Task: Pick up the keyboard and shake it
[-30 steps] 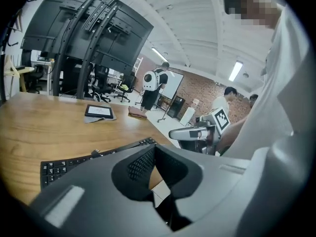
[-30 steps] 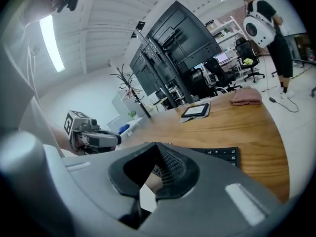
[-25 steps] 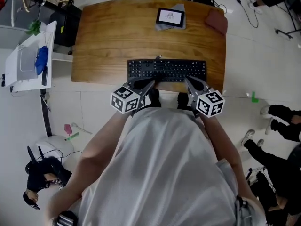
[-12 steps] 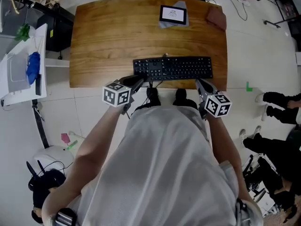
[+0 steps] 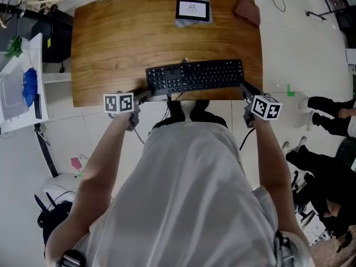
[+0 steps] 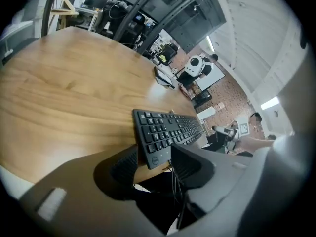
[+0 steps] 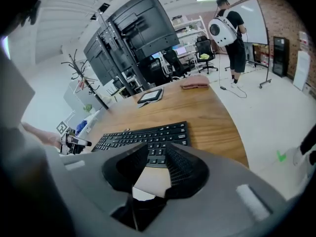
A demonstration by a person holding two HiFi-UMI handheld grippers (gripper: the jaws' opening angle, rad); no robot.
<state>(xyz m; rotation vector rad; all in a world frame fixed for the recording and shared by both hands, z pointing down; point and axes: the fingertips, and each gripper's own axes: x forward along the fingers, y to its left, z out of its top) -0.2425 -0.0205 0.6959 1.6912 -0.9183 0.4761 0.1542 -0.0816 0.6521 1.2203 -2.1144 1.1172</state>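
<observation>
The black keyboard (image 5: 194,75) lies flat on the wooden table (image 5: 122,43), close to its front edge. My left gripper (image 5: 143,95) is at the keyboard's left front corner. In the left gripper view that corner (image 6: 153,154) sits between the jaws of the left gripper (image 6: 154,158), which are opening and not pressing on it. My right gripper (image 5: 246,89) is at the keyboard's right end. Its jaws are also opening. In the right gripper view the right gripper (image 7: 157,157) stands just short of the keyboard (image 7: 148,136), with only the table edge between its fingers.
A tablet (image 5: 192,9) on a grey cloth and a reddish-brown cloth (image 5: 247,11) lie at the table's far edge. A white side table (image 5: 22,88) with a blue thing stands to the left. People's feet (image 5: 328,107) are on the floor to the right.
Both grippers have moved apart along the keyboard's front edge, from near its middle out to its ends. Both jaws have opened. The keyboard rests on the table.
</observation>
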